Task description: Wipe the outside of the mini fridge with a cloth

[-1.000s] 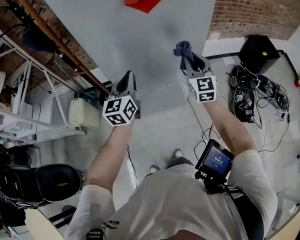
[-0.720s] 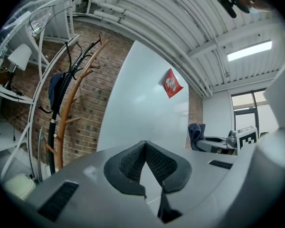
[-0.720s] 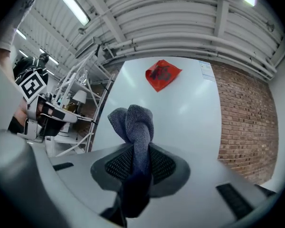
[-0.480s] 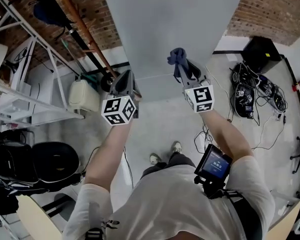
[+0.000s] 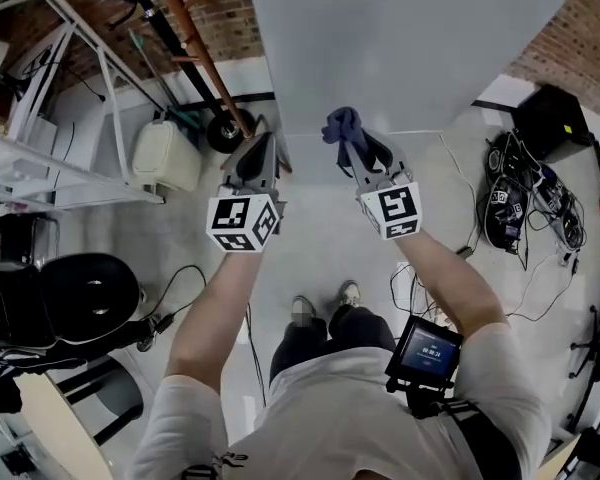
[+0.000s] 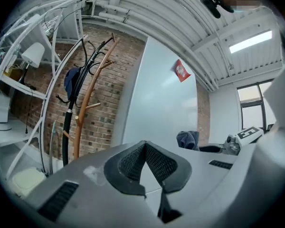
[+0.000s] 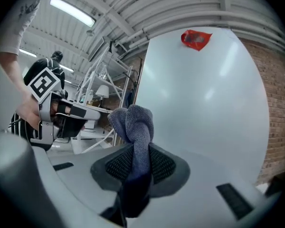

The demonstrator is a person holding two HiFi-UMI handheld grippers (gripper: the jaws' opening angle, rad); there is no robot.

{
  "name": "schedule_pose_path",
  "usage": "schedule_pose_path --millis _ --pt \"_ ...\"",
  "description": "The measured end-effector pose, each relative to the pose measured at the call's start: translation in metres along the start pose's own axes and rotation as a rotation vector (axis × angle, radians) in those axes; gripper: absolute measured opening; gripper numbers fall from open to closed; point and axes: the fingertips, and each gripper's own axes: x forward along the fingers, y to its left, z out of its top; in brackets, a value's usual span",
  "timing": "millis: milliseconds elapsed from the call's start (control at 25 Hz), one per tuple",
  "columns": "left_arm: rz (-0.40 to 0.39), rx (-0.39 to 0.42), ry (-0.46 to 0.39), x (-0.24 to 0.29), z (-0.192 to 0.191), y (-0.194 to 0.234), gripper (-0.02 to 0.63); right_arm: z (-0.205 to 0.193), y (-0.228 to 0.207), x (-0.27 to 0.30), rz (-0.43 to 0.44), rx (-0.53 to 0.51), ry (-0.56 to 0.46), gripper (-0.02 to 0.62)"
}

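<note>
The fridge's outside shows as a tall pale grey face point(image 5: 400, 48) rising from the floor, with a red sticker point(image 7: 195, 38) high on it. My right gripper point(image 5: 348, 146) is shut on a bunched blue cloth point(image 5: 340, 125), which sticks out past the jaws point(image 7: 135, 127) and lies near the face's lower edge. In the right gripper view the fridge face point(image 7: 204, 99) fills the space just ahead. My left gripper point(image 5: 263, 140) is held beside it at the left with nothing in it, its jaws point(image 6: 145, 146) together. The cloth point(image 6: 187, 139) also shows in the left gripper view.
A wooden coat stand point(image 5: 195, 48) leans by the brick wall left of the fridge. Below it sit a white canister point(image 5: 165, 156) and metal shelving point(image 5: 40, 118). A black chair point(image 5: 80, 298) is at the left. Cables and a black box point(image 5: 525, 203) lie on the floor at the right.
The cloth and right gripper have come down the pale face from its middle to its lower edge. The left gripper came down alongside. The red sticker has left the head view.
</note>
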Motion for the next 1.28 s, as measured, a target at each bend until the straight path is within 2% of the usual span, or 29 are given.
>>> schedule_pose_path --millis 360,560,920,1120,1280 --pt "0.077 -0.021 -0.010 0.016 -0.147 0.050 0.003 -0.143 0.045 0.062 0.106 -0.002 -0.008 0.083" --pt "0.092 -0.001 -0.027 0.027 -0.208 0.071 0.003 -0.203 0.057 0.095 0.121 0.000 -0.033 0.083" --pt "0.087 0.050 -0.121 0.040 -0.268 0.106 0.003 -0.261 0.086 0.149 0.125 -0.052 -0.131 0.083" --pt "0.116 -0.017 -0.204 0.041 -0.302 0.132 0.003 -0.279 0.096 0.171 0.094 -0.109 -0.209 0.083" --pt "0.111 0.004 -0.240 0.037 -0.323 0.139 0.003 -0.291 0.098 0.184 0.045 -0.145 -0.249 0.083"
